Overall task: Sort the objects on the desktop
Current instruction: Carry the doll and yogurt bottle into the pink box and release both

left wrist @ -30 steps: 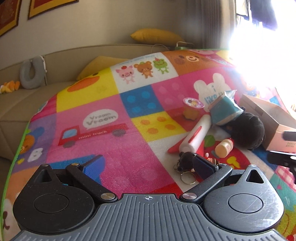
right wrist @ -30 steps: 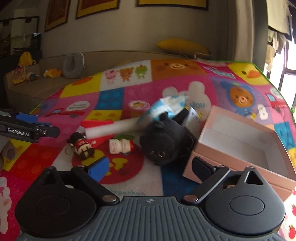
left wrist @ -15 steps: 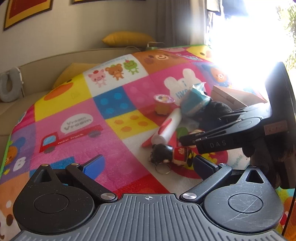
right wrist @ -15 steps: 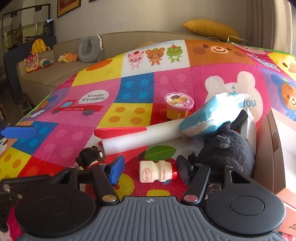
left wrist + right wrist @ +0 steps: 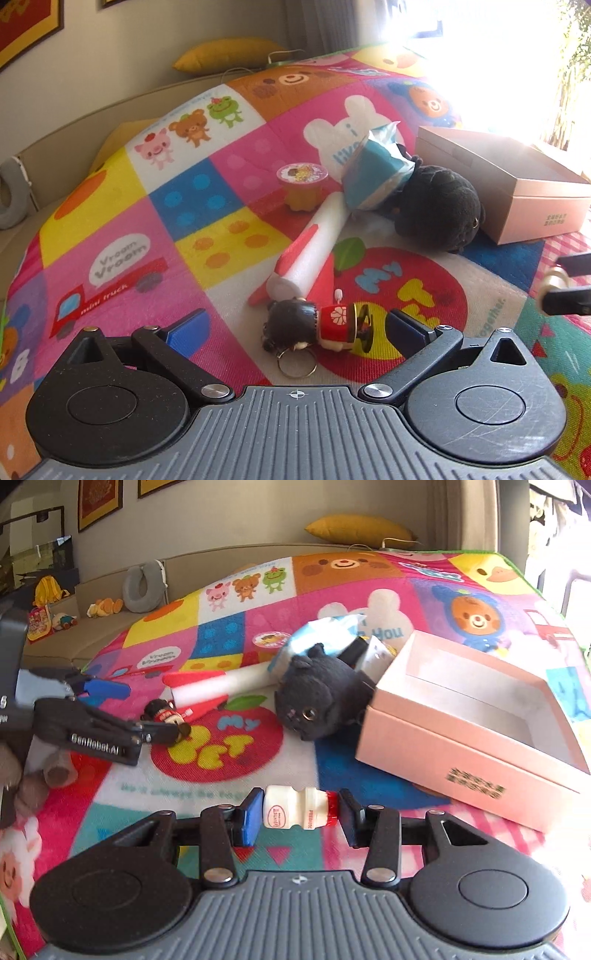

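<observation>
- The left gripper (image 5: 291,328) hangs low over the play mat (image 5: 207,206) with its jaws spread wide apart; the doll keychain (image 5: 314,326) lies on its side in the gap between them, head toward the left jaw, feet near the right jaw, touching neither as far as the left view shows.
- Just behind the doll, a white foam tube with red fins (image 5: 314,251) lies slantwise on the mat, its near end almost at the doll's head.
- Past the tube's far end stands a small pudding cup (image 5: 303,186), upright, with a printed foil lid.
- To the right of the cup, a blue-and-white packet (image 5: 373,173) leans on a black plush cat (image 5: 436,212), which lies on the mat just beside the pink box (image 5: 532,192).
- The pink box (image 5: 469,716) is open at the top; its white inside shows nothing in it in the right view.
- The right gripper (image 5: 297,814) is clamped on a little yogurt bottle (image 5: 295,812), held sideways with its base against the blue left pad and its red cap against the right pad, above the mat in front of the box.
</observation>
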`<state>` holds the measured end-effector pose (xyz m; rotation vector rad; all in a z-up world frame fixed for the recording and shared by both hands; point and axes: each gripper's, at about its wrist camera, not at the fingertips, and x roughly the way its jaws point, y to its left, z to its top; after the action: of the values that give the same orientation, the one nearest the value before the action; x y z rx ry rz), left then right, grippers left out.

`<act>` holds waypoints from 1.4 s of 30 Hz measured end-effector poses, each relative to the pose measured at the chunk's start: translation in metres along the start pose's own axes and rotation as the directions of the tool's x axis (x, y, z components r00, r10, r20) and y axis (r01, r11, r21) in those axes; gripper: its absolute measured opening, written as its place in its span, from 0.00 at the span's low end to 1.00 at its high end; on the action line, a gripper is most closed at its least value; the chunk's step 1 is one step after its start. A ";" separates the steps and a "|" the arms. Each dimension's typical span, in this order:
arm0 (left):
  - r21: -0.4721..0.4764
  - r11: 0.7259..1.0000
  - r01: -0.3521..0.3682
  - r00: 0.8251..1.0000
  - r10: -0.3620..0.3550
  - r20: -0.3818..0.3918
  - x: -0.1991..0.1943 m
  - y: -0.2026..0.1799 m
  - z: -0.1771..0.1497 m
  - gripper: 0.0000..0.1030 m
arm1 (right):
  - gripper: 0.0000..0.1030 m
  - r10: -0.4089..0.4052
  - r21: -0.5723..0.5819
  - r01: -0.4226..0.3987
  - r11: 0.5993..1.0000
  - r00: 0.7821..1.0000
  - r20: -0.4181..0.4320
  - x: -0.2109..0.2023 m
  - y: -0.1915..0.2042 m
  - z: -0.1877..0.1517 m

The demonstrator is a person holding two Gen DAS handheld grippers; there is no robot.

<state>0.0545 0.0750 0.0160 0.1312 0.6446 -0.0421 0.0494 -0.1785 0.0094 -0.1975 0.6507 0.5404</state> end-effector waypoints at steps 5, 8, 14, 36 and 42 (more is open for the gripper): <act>0.040 0.999 -0.008 1.000 0.009 -0.022 0.008 -0.010 -0.002 0.89 | 0.41 -0.031 0.031 0.032 0.999 0.999 -0.036 -0.022 -0.013 -0.034; 0.033 0.999 0.003 1.000 -0.002 -0.026 0.010 -0.011 -0.001 0.79 | 0.41 -0.046 0.038 0.047 0.998 0.999 -0.026 -0.030 -0.014 -0.042; 0.032 0.999 0.004 1.000 -0.003 -0.015 0.002 -0.014 0.000 0.67 | 0.47 -0.059 0.051 0.059 0.997 0.998 -0.010 -0.030 -0.016 -0.045; 0.203 0.935 0.291 0.951 -0.305 0.044 -0.087 -0.120 -0.005 0.67 | 0.42 -0.060 0.060 0.058 0.997 0.998 0.032 -0.103 -0.035 -0.044; 0.329 0.906 0.266 0.923 -0.338 0.186 -0.081 -0.162 0.052 0.67 | 0.42 -0.135 0.137 0.114 0.984 0.978 0.158 -0.142 -0.082 -0.007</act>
<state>0.0082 -0.0932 0.0881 0.3119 0.4081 -0.4542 -0.0048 -0.3089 0.0932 -0.0714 0.5038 0.3884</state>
